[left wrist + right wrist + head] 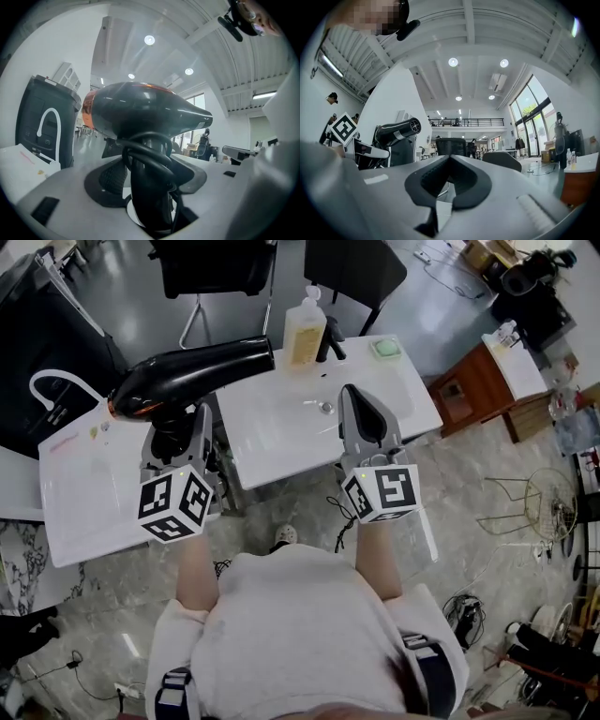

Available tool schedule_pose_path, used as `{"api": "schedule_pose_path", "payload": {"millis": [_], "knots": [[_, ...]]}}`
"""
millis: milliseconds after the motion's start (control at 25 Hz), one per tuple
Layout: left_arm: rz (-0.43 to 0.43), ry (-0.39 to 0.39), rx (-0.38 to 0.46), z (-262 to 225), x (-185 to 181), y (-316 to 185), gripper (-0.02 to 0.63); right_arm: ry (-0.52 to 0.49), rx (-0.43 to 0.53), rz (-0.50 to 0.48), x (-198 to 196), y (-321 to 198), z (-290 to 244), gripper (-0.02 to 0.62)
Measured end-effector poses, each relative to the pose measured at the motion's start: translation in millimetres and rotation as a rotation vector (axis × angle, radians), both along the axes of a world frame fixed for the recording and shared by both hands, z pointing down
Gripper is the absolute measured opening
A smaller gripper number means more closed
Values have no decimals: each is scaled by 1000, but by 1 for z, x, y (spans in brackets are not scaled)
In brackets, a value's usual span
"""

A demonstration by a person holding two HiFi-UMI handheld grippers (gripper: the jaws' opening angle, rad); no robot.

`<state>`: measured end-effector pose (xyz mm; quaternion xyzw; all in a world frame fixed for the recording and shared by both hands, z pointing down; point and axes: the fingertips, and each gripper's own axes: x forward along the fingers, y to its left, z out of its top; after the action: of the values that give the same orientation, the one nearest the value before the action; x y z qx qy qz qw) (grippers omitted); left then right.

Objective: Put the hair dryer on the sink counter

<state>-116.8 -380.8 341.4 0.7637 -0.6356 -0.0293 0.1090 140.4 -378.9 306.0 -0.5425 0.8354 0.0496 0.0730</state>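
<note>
The black hair dryer (197,371) with an orange rear end hangs in the air at the left edge of the white sink counter (281,442), nozzle pointing right. My left gripper (176,435) is shut on its handle, which has the black cord looped around it. In the left gripper view the hair dryer (145,110) fills the middle above my left gripper (150,176). My right gripper (358,399) hovers over the counter's front right part, shut and empty. In the right gripper view the tips of my right gripper (450,157) meet, and the hair dryer (396,131) shows at the left.
On the counter's far edge stand a yellow soap bottle (305,329), a black faucet (330,338) and a green soap dish (385,349). A white table (84,493) lies at the left, a wooden cabinet (478,381) at the right, black chairs (211,268) behind.
</note>
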Motion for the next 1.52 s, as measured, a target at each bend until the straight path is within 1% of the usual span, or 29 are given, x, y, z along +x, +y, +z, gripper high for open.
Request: {"api": "schedule_pose_path", "payload": {"millis": [200, 480, 680, 880, 1160, 1520], "knots": [[-20, 18, -74, 28, 13, -24, 268, -2, -24, -34, 8, -28, 12, 11], [-33, 3, -196, 74, 32, -54, 268, -20, -73, -67, 18, -56, 36, 11], [-40, 19, -275, 106, 42, -74, 268, -31, -103, -83, 23, -71, 51, 11], [-43, 38, -345, 134, 48, -91, 268, -23, -116, -103, 27, -80, 62, 11], [-43, 57, -436, 173, 55, -109, 268, -26, -150, -101, 31, -88, 76, 11], [-67, 36, -541, 219, 56, -128, 268, -14, -184, -90, 39, -94, 91, 11]]}}
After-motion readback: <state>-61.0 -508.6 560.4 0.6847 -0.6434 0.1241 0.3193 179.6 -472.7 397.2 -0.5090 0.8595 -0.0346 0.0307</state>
